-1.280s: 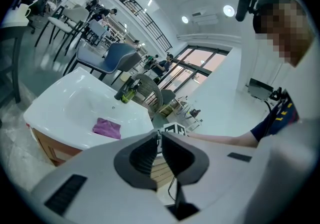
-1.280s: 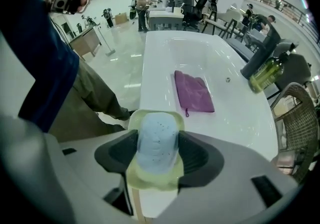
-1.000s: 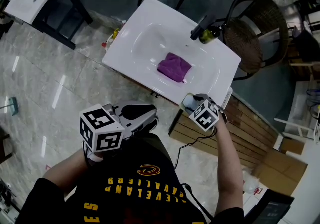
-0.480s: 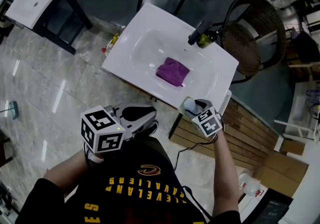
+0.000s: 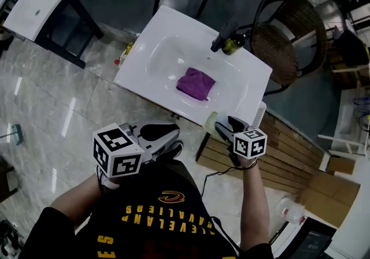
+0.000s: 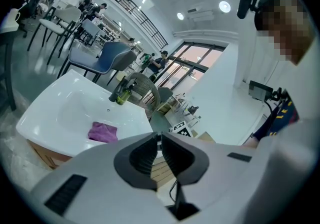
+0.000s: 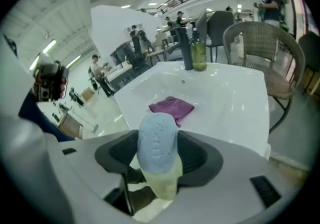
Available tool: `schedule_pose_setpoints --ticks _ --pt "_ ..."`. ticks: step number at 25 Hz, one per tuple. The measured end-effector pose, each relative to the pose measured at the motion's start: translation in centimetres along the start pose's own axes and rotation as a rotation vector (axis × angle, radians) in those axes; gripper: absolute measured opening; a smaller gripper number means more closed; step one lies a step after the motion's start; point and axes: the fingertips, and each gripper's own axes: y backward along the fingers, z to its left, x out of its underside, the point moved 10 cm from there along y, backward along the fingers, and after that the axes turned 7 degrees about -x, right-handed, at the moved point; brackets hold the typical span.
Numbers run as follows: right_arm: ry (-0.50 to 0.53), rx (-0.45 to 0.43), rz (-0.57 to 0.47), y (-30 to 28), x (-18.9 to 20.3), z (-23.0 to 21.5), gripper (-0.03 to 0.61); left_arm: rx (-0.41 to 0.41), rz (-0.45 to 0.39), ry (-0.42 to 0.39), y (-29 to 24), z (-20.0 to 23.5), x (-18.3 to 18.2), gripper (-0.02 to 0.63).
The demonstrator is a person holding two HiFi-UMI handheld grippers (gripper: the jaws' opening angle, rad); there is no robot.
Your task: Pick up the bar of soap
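Note:
The bar of soap, pale blue on one face and pale yellow below, stands on end between the dark pads of my right gripper, which is shut on it. In the head view the right gripper holds the soap just off the near right corner of the white sink. My left gripper hangs lower left near the person's chest, jaws together and empty. The left gripper view shows its pads touching.
A purple cloth lies in the sink basin. A dark faucet and a green bottle stand at the sink's far edge. A wicker chair is beyond on the right, a wooden cabinet below it, a small white table at far left.
My right gripper has turned and drawn back a little toward the person with the soap still in it. The left gripper has stayed put.

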Motion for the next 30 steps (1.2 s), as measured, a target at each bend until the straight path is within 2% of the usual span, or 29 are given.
schedule_pose_setpoints --ticks 3,5,12,16,21,24,30 --pt "-0.109 -0.035 -0.117 1.0 0.3 0.0 0.265 0.002 0.003 -0.007 -0.3 -0.1 0.0 0.032" --pt "-0.143 -0.051 -0.175 1.8 0.2 0.5 0.265 0.005 0.005 -0.013 -0.5 -0.3 -0.1 0.032" --pt "-0.132 -0.101 -0.342 4.5 -1.8 4.5 0.266 0.027 0.023 -0.049 -1.4 -1.0 -0.3 0.032" --pt "-0.203 -0.185 -0.504 6.3 -3.2 6.7 0.267 0.086 0.013 -0.013 -2.0 -1.7 -0.6 0.034" --pt "-0.284 -0.285 -0.667 8.1 -4.6 9.5 0.267 0.156 -0.015 -0.043 -2.2 -3.0 -1.6 0.038" --pt "-0.295 -0.320 -0.750 9.0 -5.1 10.9 0.267 0.200 -0.024 -0.020 -2.5 -3.7 -2.1 0.040" --pt "-0.277 -0.389 -0.862 10.5 -6.6 13.4 0.267 0.255 -0.022 -0.030 -2.8 -4.9 -2.8 0.040"
